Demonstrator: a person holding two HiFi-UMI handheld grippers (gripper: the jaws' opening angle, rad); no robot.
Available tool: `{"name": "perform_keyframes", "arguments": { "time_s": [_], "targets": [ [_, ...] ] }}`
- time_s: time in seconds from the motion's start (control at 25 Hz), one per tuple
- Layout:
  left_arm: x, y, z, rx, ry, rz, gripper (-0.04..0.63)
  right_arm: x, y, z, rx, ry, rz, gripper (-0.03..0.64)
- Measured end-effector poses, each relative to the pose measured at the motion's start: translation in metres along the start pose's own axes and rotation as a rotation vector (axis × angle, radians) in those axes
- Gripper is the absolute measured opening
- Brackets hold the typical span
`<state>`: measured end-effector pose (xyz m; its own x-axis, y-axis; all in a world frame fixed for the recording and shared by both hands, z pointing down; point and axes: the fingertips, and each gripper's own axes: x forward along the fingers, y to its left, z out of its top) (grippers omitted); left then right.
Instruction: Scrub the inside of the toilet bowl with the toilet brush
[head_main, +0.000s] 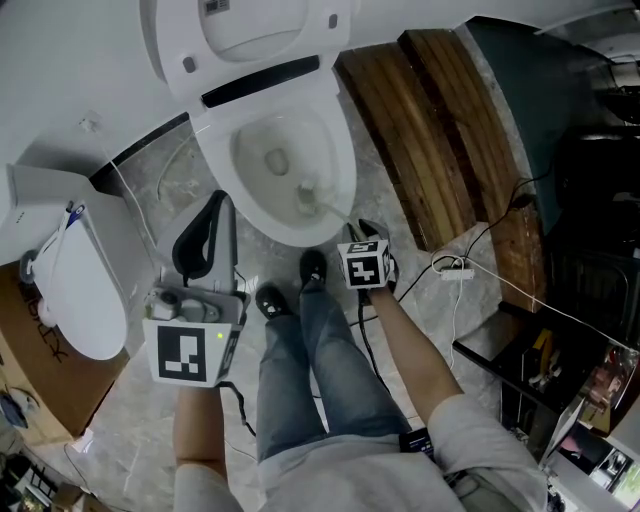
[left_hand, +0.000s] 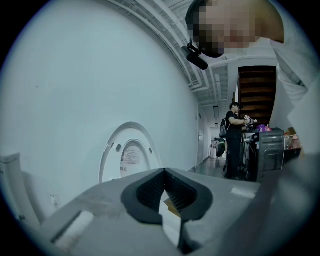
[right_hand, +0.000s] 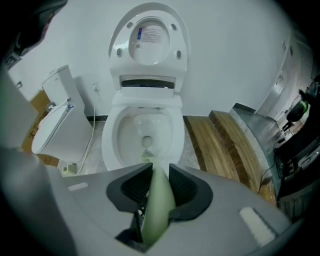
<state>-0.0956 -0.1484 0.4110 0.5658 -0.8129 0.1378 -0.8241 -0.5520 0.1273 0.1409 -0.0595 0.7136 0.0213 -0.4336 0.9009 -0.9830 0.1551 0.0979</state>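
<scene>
The white toilet bowl (head_main: 335, 140) stands open with its lid (head_main: 250, 30) raised. A pale green toilet brush reaches into it; the brush head (head_main: 308, 192) rests low on the bowl's near inner wall, beside the drain. My right gripper (head_main: 358, 232) is shut on the brush handle (right_hand: 157, 200) just outside the bowl's front rim, and the brush head (right_hand: 148, 155) shows beyond its jaws. My left gripper (head_main: 212, 205) is held left of the bowl, pointing up at the wall. Its jaws (left_hand: 165, 172) are closed together and hold nothing.
A second white toilet (head_main: 75, 290) and cardboard (head_main: 40, 380) are at the left. Wooden planks (head_main: 440, 130) lie right of the bowl, with a power strip and cable (head_main: 455, 266) on the marble floor. The person's shoes (head_main: 312, 265) stand before the bowl. Another person (left_hand: 232, 140) stands far off.
</scene>
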Motion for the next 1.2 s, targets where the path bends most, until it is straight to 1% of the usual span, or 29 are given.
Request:
{"name": "perform_keyframes", "arguments": {
  "time_s": [0.12, 0.24, 0.28, 0.44, 0.64, 0.8, 0.88, 0.96, 1.08, 1.2],
  "targets": [
    [-0.002, 0.003, -0.001, -0.004, 0.008, 0.006, 0.005, -0.004, 0.017, -0.001, -0.056, 0.001, 0.046, 0.103],
    [-0.004, 0.003, 0.006, -0.001, -0.045, -0.003, 0.005, -0.006, 0.035, 0.000, -0.072, -0.011, 0.092, 0.103],
    [-0.005, 0.003, 0.008, -0.002, -0.057, -0.003, 0.005, -0.007, 0.040, 0.002, -0.060, -0.015, 0.105, 0.103],
    [-0.008, 0.009, 0.003, -0.018, -0.021, 0.029, 0.005, -0.001, 0.049, 0.008, 0.025, -0.015, 0.132, 0.101],
    [-0.011, 0.010, -0.003, -0.026, -0.024, 0.035, 0.005, 0.010, 0.065, 0.020, 0.050, -0.029, 0.161, 0.100],
    [-0.013, 0.015, -0.004, -0.023, -0.040, 0.055, 0.005, 0.020, 0.071, 0.031, 0.117, -0.024, 0.175, 0.100],
    [-0.013, 0.017, -0.004, -0.027, -0.054, 0.066, 0.005, 0.025, 0.074, 0.038, 0.123, -0.028, 0.184, 0.100],
    [-0.014, 0.020, -0.007, -0.029, -0.046, 0.081, 0.005, 0.029, 0.077, 0.047, 0.124, -0.032, 0.193, 0.100],
    [-0.013, 0.022, -0.007, -0.035, -0.056, 0.093, 0.005, 0.037, 0.079, 0.058, 0.149, -0.034, 0.206, 0.100],
    [-0.013, 0.028, -0.015, -0.033, -0.027, 0.121, 0.005, 0.046, 0.081, 0.069, 0.168, -0.039, 0.215, 0.101]
  ]
}}
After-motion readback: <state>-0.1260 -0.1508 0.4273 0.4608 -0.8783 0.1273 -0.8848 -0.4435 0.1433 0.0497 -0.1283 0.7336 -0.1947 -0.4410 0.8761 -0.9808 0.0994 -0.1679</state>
